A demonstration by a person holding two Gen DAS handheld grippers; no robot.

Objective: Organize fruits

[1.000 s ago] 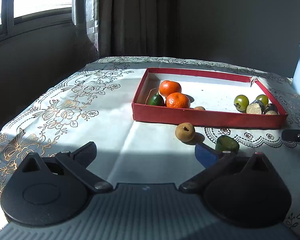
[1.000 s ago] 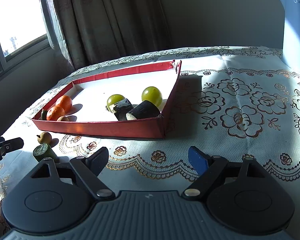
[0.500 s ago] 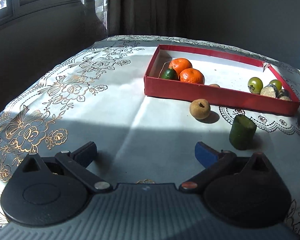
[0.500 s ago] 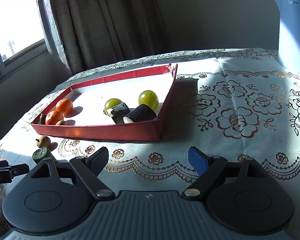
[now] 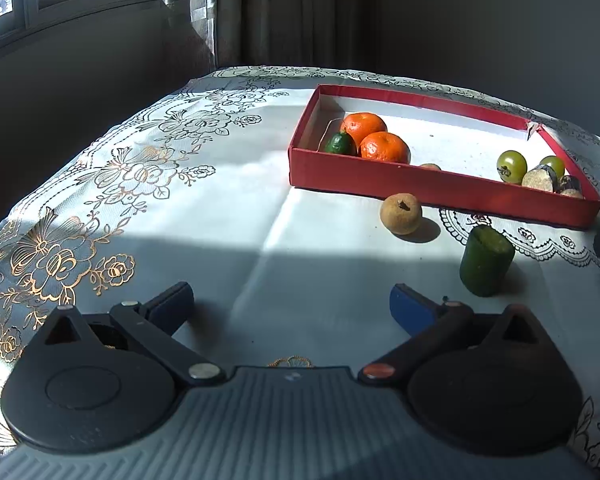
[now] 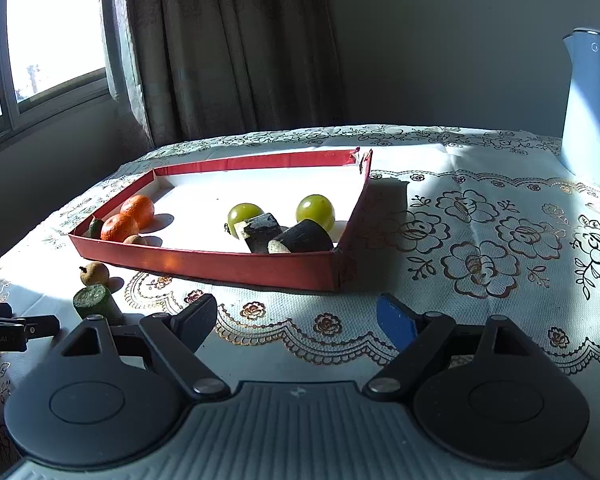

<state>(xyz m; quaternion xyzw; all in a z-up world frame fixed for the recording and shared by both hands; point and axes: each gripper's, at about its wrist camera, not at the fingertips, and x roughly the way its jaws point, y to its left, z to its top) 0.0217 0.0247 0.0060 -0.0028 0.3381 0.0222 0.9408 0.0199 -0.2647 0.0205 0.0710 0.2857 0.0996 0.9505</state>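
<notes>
Left wrist view: the left gripper [image 5: 290,304] hangs low over the desk [image 5: 180,220] with its jaws wide apart and nothing between them. Just ahead to the right a green cylinder piece [image 5: 486,261] stands upright on the cloth, and a little beyond it lies a small tan fruit [image 5: 401,213], close to the red tray [image 5: 440,186] but outside it. Inside the tray, two oranges [image 5: 384,147] and a small dark green fruit [image 5: 340,144] sit at the left end; two green round fruits [image 5: 511,165] and dark-skinned cut pieces [image 5: 539,178], possibly eggplant, crowd the right end. From the right wrist view, the right gripper [image 6: 296,322] also has its jaws apart and empty, short of the tray's near wall, with a pale kettle [image 6: 590,112] at the far right.
</notes>
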